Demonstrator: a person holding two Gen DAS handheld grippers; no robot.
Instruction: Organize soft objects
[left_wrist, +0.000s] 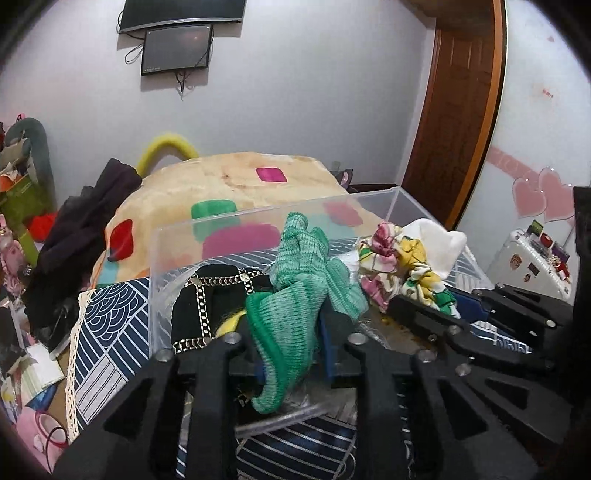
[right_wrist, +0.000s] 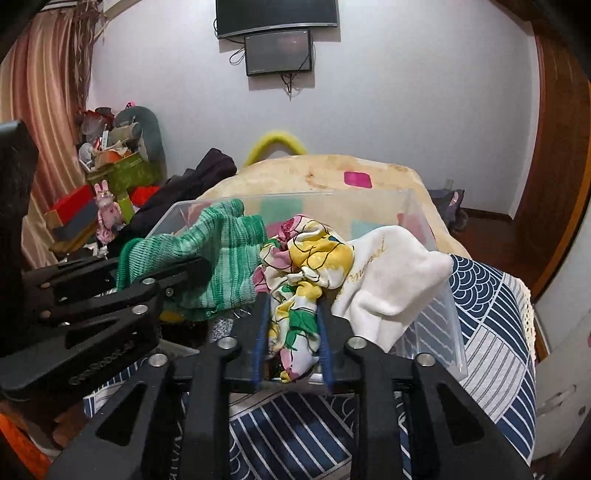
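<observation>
A clear plastic box (left_wrist: 258, 216) (right_wrist: 436, 229) stands on a navy-and-white patterned cloth. My left gripper (left_wrist: 291, 332) is shut on a green knitted cloth (left_wrist: 291, 295), held over the box's near edge; it also shows in the right wrist view (right_wrist: 218, 254). My right gripper (right_wrist: 291, 343) is shut on a floral cloth (right_wrist: 306, 266) in yellow, pink and green, also seen from the left (left_wrist: 399, 258). A white cloth (right_wrist: 388, 280) (left_wrist: 439, 243) hangs beside the floral one. A black item with gold chain trim (left_wrist: 210, 295) lies inside the box at the left.
A cream blanket with coloured patches (left_wrist: 236, 184) is heaped behind the box. Dark clothes (left_wrist: 81, 240) and cluttered boxes (right_wrist: 110, 173) lie at the left. A wooden door (left_wrist: 461, 103) and a white suitcase (left_wrist: 532, 258) are at the right.
</observation>
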